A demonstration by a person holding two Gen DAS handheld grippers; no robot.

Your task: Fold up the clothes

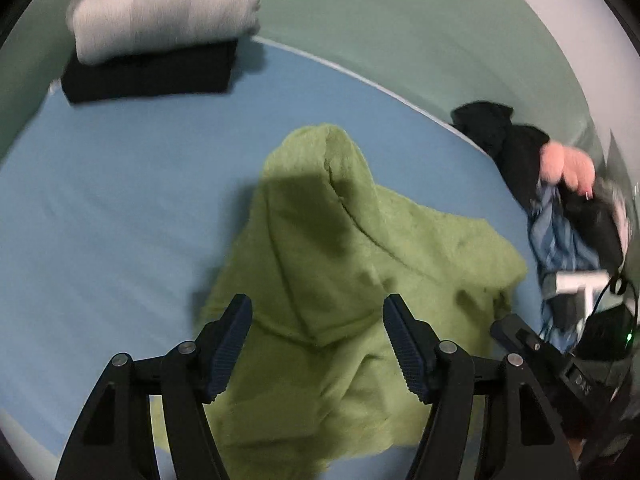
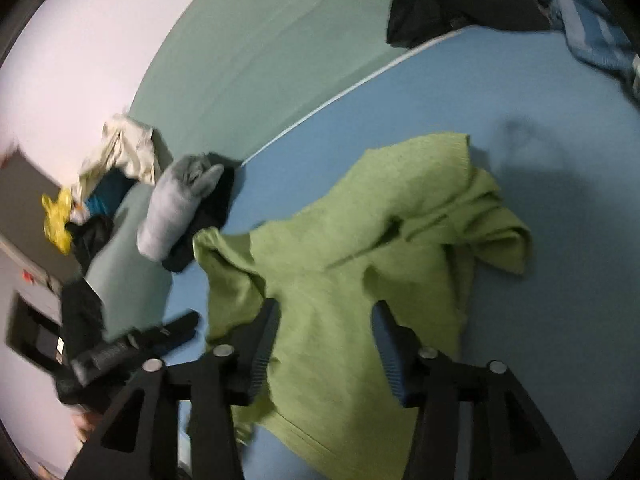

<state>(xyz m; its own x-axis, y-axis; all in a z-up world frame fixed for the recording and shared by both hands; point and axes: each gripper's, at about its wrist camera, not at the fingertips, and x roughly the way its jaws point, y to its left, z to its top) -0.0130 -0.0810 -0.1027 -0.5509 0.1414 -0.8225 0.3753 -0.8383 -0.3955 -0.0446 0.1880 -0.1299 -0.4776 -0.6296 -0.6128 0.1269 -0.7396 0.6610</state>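
Observation:
A green sweater [image 1: 340, 264] lies crumpled on the blue table [image 1: 100, 220], one sleeve pointing away from me. My left gripper [image 1: 318, 308] is open just above its near part, holding nothing. In the right wrist view the same green sweater [image 2: 360, 264] lies bunched on the blue table [image 2: 540, 128]. My right gripper [image 2: 326, 314] is open over the sweater's middle, empty. The left gripper's body [image 2: 132, 348] shows at the lower left of that view.
A folded grey garment [image 1: 164, 8] rests on a folded black one [image 1: 148, 72] at the far left corner. A pile of black, pink and blue clothes [image 1: 560, 200] lies at the right edge. More clothes [image 2: 104, 184] lie off the table by the wall.

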